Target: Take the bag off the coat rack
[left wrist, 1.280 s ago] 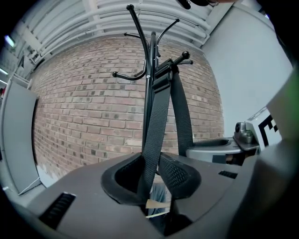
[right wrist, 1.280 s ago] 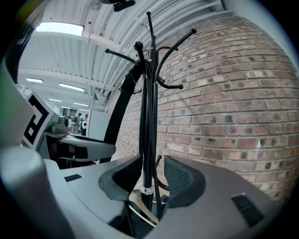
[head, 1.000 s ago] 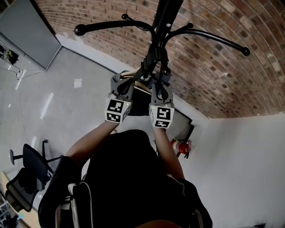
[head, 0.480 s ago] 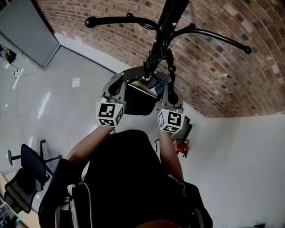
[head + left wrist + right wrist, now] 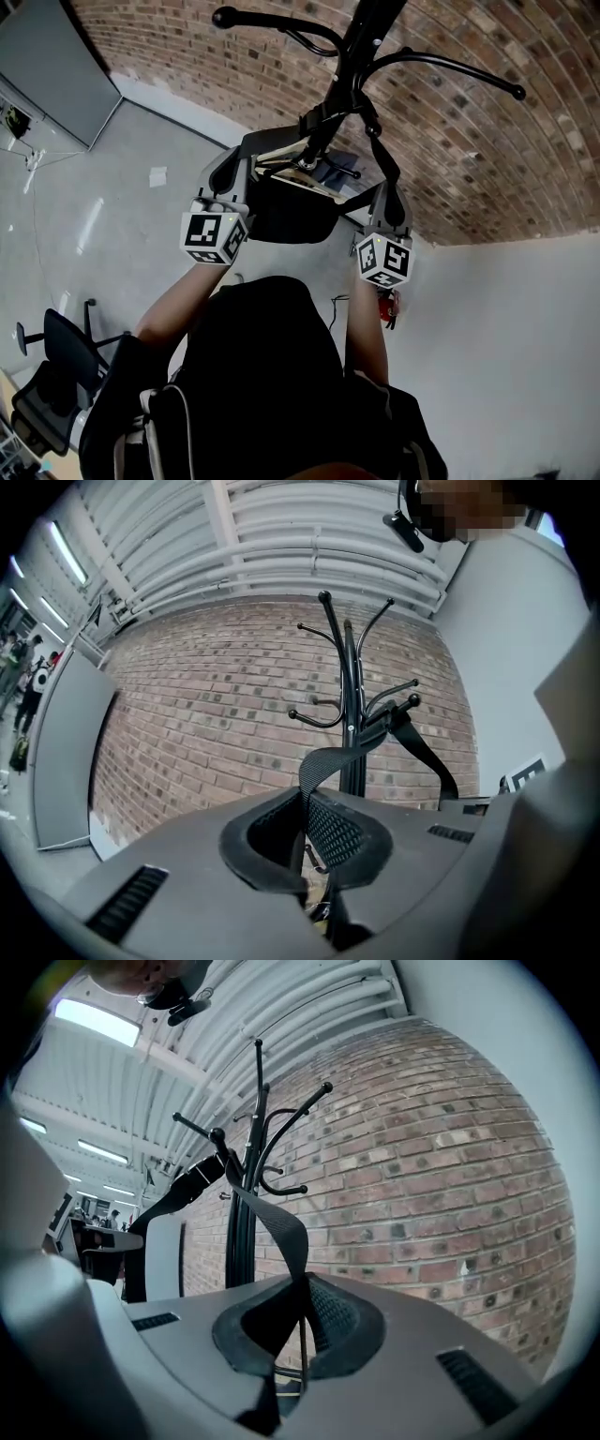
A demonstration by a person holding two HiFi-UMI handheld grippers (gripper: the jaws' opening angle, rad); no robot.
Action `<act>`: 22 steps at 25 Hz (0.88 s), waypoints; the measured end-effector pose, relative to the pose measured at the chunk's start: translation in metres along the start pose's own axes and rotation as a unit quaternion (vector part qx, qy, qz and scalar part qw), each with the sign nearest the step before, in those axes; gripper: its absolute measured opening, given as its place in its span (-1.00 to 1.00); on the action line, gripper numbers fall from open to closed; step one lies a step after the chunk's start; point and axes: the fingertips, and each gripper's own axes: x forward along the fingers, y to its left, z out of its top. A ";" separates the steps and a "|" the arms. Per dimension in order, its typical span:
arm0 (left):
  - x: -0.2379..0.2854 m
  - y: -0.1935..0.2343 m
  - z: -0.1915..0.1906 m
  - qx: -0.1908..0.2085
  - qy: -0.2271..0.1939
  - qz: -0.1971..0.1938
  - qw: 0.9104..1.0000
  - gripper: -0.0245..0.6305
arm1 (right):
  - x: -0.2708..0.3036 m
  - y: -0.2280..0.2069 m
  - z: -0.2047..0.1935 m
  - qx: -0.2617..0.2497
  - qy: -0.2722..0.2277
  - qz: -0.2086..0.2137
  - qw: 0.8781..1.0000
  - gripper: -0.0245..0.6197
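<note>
Vs a sec ago, both grippers have swung apart & lower. The left gripper (image 5: 236, 157) went out to the left, the right gripper (image 5: 386, 186) out to the right. The black woven webbing strap (image 5: 281, 141) now spreads wide, w/ the dark fabric bag w/ tan lining (image 5: 291, 214) showing btw them. The right jaws, apart then, are now closed.

Progress: grip stage done, removal not.
- Left jaws are pressed together on the strap, webbing pinched btw the mesh pads (image 5: 337, 832).
- Right jaws likewise nip the strap's other run.
- The strap still loops over a short hook on the tall black metal coat rack (image 5: 361, 47), close to the pole.
- The bag hangs just below that hook, beside the pole.
- Left to do, I'd judge: lift the loop up & off the hook tip, then carry the bag clear.

Pose: both forearms are raised, reaching up & fwd from the chest. The grippers point up toward the rack, marker cubes facing the head cam, red-brick wall (image 5: 450, 141) behind.
</note>
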 end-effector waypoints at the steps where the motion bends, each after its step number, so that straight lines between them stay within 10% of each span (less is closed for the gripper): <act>1: -0.001 0.001 0.002 0.000 -0.001 -0.001 1.000 -0.86 | -0.002 -0.002 0.001 0.002 0.000 -0.003 1.000 -0.86; 22: -0.012 0.008 0.045 -0.063 -0.037 0.004 0.997 -0.86 | -0.030 -0.032 0.044 0.053 -0.044 -0.042 0.997 -0.86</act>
